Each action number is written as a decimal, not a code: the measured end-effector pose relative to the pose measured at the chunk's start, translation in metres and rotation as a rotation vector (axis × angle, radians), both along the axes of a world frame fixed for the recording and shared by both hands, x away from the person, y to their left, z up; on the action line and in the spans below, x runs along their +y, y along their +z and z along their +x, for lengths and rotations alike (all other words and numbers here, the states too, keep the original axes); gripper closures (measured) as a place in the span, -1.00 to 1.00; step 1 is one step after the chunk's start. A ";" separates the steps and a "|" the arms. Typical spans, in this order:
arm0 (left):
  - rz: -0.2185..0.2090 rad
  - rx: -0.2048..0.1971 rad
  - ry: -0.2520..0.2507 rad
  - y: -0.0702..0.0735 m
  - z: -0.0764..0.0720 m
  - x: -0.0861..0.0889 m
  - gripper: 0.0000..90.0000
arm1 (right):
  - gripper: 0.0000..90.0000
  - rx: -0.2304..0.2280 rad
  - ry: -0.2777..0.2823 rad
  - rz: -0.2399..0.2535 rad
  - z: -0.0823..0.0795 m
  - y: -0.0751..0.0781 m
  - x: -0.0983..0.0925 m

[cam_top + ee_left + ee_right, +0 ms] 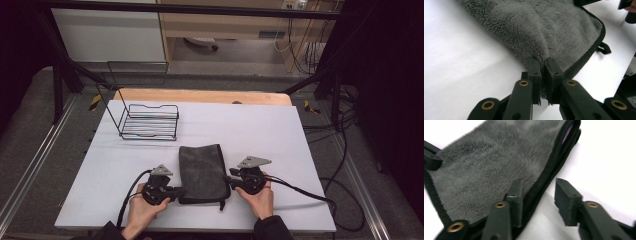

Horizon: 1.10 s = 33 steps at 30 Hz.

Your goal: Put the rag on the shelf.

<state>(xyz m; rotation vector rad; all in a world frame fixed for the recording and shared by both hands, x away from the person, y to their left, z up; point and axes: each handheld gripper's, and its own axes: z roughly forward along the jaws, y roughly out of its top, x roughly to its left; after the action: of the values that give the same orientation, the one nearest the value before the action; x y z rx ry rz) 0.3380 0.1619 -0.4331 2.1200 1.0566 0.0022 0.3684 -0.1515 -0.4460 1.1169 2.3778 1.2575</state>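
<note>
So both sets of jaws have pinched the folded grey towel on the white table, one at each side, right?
Not quite. The left gripper has its jaws pinched on the grey towel, as the left gripper view shows. In the right gripper view the right gripper has its jaws apart around the towel's black edge, not pinching it. The towel does lie folded on the white table.

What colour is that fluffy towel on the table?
Dark grey towel with black edging, clearest in the left gripper view.

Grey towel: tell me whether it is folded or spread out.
Folded. The grey towel lies as a narrow rectangle on the table, and the right gripper view shows two bound edges stacked along one side.
</note>
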 end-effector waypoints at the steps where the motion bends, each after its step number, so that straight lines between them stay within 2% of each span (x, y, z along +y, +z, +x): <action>1: 0.011 -0.004 -0.001 0.001 0.000 0.004 0.86 | 0.17 -0.017 -0.015 0.018 -0.001 0.002 -0.004; 5: 0.009 0.004 -0.006 0.001 -0.002 0.014 0.85 | 0.05 -0.021 -0.032 0.044 -0.001 0.003 -0.011; 8: 0.039 -0.012 -0.021 -0.002 -0.002 0.011 0.81 | -0.12 -0.028 -0.034 0.045 0.001 0.002 -0.013; 9: 0.044 -0.018 -0.021 -0.002 -0.002 0.011 0.72 | -0.22 -0.024 -0.030 0.044 0.001 0.001 -0.012; 10: 0.050 -0.026 -0.023 -0.002 -0.002 0.011 0.72 | -0.22 -0.024 -0.030 0.044 0.001 0.001 -0.012; 16: 0.090 -0.106 -0.023 0.006 0.001 0.022 0.19 | -0.55 -0.025 -0.007 0.068 0.002 -0.001 -0.010; 17: 0.087 -0.113 -0.011 0.008 0.004 0.024 0.03 | -0.62 -0.024 -0.005 0.064 0.003 -0.002 -0.010; 19: 0.077 -0.135 0.004 0.010 0.007 0.028 0.00 | -0.64 -0.024 -0.003 0.062 0.003 -0.002 -0.010; 20: 0.081 -0.149 0.003 0.012 0.010 0.031 -0.18 | -0.68 -0.016 -0.002 0.059 0.003 -0.003 -0.009; 21: 0.084 -0.147 0.005 0.014 0.012 0.032 -0.18 | -0.68 -0.016 -0.002 0.059 0.003 -0.003 -0.009; 23: 0.068 -0.160 0.010 0.017 0.017 0.035 -0.29 | -0.72 -0.010 0.003 0.062 0.003 -0.003 -0.009; 25: 0.052 -0.156 0.016 0.021 0.023 0.038 -0.41 | -0.77 -0.007 0.002 0.062 0.003 -0.004 -0.008; 28: 0.058 -0.146 0.027 0.025 0.031 0.036 -0.65 | -0.81 0.000 0.002 0.058 0.002 -0.004 -0.008; 33: 0.077 -0.161 0.035 0.028 0.045 0.030 -0.83 | -0.85 0.006 -0.005 0.052 0.003 -0.005 -0.008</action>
<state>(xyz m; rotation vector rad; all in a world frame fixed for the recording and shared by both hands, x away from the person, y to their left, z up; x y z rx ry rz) 0.3833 0.1922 -0.4052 2.1302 1.0121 0.2303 0.3711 -0.1595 -0.4509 1.1425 2.3581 1.3240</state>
